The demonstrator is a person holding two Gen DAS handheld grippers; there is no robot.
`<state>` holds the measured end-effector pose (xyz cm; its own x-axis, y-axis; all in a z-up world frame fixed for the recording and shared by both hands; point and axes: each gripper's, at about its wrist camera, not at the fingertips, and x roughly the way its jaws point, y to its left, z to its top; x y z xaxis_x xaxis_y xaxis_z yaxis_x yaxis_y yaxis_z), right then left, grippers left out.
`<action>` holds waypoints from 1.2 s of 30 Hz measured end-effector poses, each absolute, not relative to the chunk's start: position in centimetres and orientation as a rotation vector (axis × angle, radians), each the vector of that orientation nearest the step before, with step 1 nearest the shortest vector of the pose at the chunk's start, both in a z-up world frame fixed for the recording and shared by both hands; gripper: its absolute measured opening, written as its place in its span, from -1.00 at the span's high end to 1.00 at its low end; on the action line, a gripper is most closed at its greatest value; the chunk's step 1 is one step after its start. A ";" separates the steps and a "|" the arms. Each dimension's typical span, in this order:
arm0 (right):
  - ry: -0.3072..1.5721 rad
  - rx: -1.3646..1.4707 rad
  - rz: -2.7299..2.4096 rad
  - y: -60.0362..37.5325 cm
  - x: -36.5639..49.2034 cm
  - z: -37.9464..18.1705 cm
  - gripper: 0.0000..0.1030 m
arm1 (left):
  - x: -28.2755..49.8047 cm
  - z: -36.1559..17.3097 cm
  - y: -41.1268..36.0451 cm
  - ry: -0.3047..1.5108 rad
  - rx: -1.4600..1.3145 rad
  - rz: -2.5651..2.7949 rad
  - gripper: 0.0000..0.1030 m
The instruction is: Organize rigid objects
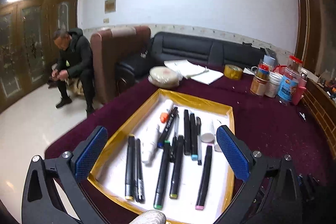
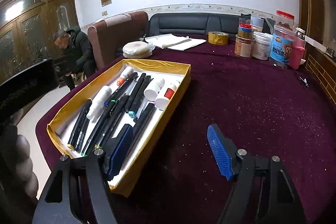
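My left gripper [image 1: 161,146] has a black frame of flat, angular arms with a triangular cut-out in each. A round silver screw head sits at every joint, two per side. Each finger carries a long blue pad [image 1: 90,155] with a fine waffle texture. At 6 o'clock in the left view I see a pale knitted glove tip [image 1: 151,217].

My right gripper [image 2: 172,151] is built the same: black arms, silver screws, blue textured pads [image 2: 220,153]. At 9 o'clock in the right view, bare fingers [image 2: 23,152] show beside a black body.
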<state>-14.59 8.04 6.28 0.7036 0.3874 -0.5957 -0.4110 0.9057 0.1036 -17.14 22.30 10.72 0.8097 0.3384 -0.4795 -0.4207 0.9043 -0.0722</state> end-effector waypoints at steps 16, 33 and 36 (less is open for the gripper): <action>0.695 -0.086 0.476 10.2 -14.2 5.0 -0.34 | -15.1 7.8 24.6 0.622 -0.240 0.397 -1.00; 0.720 -0.127 0.467 11.7 -14.3 4.6 -0.34 | -14.4 6.5 25.2 0.680 -0.254 0.364 -1.00; 0.724 -0.128 0.461 11.7 -14.3 4.6 -0.34 | -14.2 6.2 25.2 0.693 -0.256 0.356 -1.00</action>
